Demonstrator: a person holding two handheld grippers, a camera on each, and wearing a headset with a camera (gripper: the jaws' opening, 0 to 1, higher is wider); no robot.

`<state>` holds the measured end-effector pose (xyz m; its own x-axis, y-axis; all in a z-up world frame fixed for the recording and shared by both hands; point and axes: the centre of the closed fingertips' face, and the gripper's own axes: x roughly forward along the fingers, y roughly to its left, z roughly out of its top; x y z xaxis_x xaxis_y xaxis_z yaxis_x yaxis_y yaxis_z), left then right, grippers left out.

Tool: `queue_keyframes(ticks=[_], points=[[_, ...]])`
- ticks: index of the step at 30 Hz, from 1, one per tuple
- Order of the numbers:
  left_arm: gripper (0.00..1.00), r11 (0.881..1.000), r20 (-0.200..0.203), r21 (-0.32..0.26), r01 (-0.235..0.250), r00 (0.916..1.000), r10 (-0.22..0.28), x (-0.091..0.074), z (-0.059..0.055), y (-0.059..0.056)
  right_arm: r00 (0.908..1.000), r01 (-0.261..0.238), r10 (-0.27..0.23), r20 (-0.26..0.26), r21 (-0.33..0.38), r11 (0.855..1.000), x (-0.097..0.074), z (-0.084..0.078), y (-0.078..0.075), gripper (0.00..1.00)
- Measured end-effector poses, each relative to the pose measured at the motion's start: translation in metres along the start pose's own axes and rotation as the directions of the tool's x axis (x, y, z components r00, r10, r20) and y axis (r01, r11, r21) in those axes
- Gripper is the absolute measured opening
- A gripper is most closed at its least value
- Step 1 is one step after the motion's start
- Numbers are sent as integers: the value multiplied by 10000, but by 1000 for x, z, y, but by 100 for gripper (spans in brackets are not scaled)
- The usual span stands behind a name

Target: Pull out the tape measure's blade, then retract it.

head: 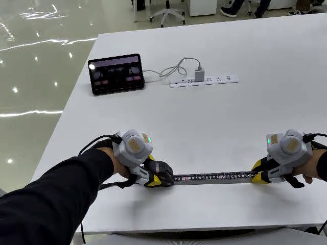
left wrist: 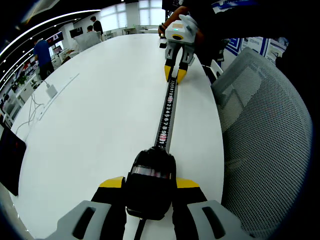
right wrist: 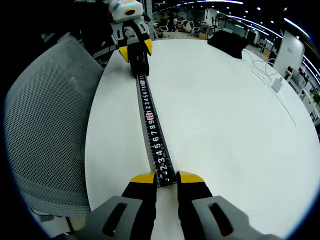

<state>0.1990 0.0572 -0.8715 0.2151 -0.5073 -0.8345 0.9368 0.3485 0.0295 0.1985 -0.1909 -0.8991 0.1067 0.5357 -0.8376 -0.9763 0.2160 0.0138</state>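
Right at the near edge of the white table (head: 230,122), the left gripper (left wrist: 150,183) has its yellow-tipped jaws squeezed onto the black tape measure (left wrist: 150,200), one jaw on each side of the case. The blade (right wrist: 152,130) is out and lies flat on the tabletop, numbers up. It runs dead straight over to the right gripper (right wrist: 166,178), whose jaws are pinched together on the blade's very end. The two grippers sit well apart, with the tape stretched between them, roughly parallel to the near edge. A grey mesh chair (left wrist: 270,130) sits just off that edge, and a black sleeve (head: 51,199) covers the person's left arm.

Further back on the left side of the table there's a tablet (head: 116,73) with its screen lit. To the right of it is a white power strip (head: 204,80) with a white charger (head: 199,75) plugged in and a cable (head: 166,71) looping over to the tablet. Past the table is a shiny floor (head: 41,51).
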Motion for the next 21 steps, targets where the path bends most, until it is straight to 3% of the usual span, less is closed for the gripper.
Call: queue_keyframes(ticks=[21], points=[[31, 10000, -17, 5, 3, 10000, -3, 0, 0, 1, 10000, 7, -7, -12, 76, 10000, -1, -4, -1, 11]])
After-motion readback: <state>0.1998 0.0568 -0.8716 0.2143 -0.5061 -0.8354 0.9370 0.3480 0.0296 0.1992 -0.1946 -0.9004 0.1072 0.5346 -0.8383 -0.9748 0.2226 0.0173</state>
